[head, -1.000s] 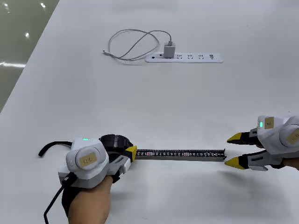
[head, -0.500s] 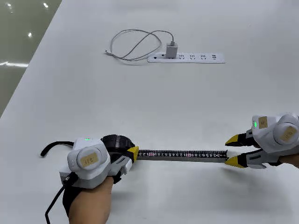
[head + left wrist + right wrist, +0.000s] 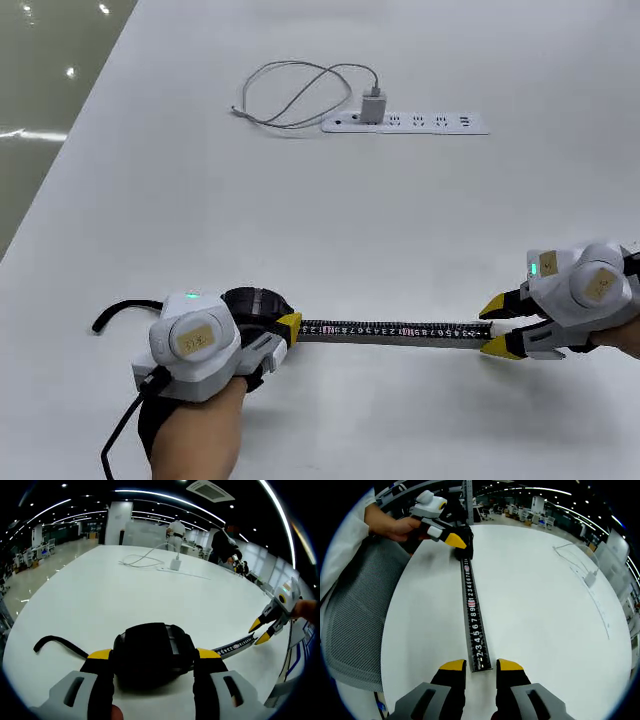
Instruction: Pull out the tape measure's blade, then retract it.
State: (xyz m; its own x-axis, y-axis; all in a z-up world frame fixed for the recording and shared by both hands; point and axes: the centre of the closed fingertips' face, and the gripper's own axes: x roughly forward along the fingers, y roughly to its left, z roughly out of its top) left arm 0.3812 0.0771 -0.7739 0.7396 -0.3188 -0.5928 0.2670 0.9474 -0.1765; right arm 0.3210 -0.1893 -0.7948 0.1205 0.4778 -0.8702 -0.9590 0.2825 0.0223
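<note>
At left: left claw [image 3: 154,655] clamped across the black tape measure case [image 3: 255,303], which sits on the desk [image 3: 330,230]. Middle: blade [image 3: 395,331] lies flat, run out partway to the right. At right: right claw [image 3: 481,666] part open, jaws straddling the blade's end, no grip that I can see. Suggest closing squarely on the end, then pulling straight along the blade's line and low. Brace the case so it can't skid or twist.
</note>
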